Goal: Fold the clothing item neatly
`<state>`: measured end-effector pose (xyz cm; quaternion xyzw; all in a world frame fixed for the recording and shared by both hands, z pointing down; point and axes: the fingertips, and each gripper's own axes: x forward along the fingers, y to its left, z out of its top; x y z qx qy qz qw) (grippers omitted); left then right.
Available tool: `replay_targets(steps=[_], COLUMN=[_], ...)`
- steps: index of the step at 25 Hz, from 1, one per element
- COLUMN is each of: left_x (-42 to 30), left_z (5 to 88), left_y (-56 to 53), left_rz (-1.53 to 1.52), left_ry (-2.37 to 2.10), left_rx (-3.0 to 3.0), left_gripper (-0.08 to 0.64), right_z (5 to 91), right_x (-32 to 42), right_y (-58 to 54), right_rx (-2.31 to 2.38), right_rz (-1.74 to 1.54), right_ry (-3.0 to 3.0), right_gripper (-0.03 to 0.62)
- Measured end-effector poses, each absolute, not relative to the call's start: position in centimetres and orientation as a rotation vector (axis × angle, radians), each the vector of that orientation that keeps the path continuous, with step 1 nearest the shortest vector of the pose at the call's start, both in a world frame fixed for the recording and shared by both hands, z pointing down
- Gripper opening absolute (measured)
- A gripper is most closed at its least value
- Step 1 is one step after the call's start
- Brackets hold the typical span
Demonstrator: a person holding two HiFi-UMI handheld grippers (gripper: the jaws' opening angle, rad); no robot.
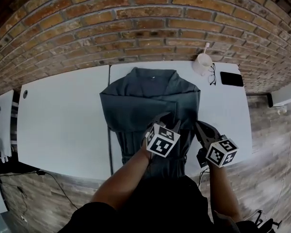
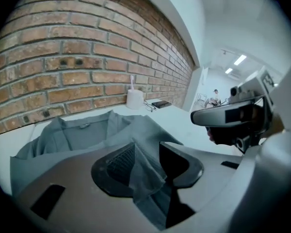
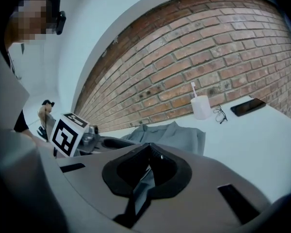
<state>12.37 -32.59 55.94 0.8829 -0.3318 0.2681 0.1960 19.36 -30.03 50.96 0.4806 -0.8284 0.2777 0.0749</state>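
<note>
The left gripper (image 2: 146, 163) is seen with its ribbed black jaws parted, and a soft fold of the grey garment (image 1: 150, 98) is draped loosely between them. The right gripper (image 3: 148, 168) is clamped on a thin fold of the same cloth. A rough brick wall (image 1: 145, 28) is seen behind the smooth white table (image 1: 63, 125). The garment is spread flat, collar at twelve o'clock, with both grippers at its six o'clock end.
</note>
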Motion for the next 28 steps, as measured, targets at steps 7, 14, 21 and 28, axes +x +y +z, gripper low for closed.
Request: replay_targets(steps=[7, 14, 21, 28], left_x=[-0.5, -7.7, -5.6, -6.5], left_z=[56.3, 57.3, 60.9, 64.1], left_y=[-42.0, -51.1, -56.3, -56.4], left_rz=[0.955, 1.045, 1.075, 1.164], left_ry=[-1.109, -1.113, -0.987, -1.057], left_rx=[2.443, 2.347, 2.262, 2.072], left_gripper=[0.137, 0.184, 0.21, 0.058], right_z=[53.0, 56.5, 60.6, 63.5], right_x=[17.8, 16.9, 16.6, 14.8], right_y=[-40.8, -50.9, -56.3, -55.7], right_rx=[1.164, 1.065, 1.039, 0.831], right_rz=[0.609, 0.538, 0.671, 0.735], right_ry=[-2.432, -2.285, -2.16, -2.046], right_gripper=[0.002, 0.067, 0.117, 0.113])
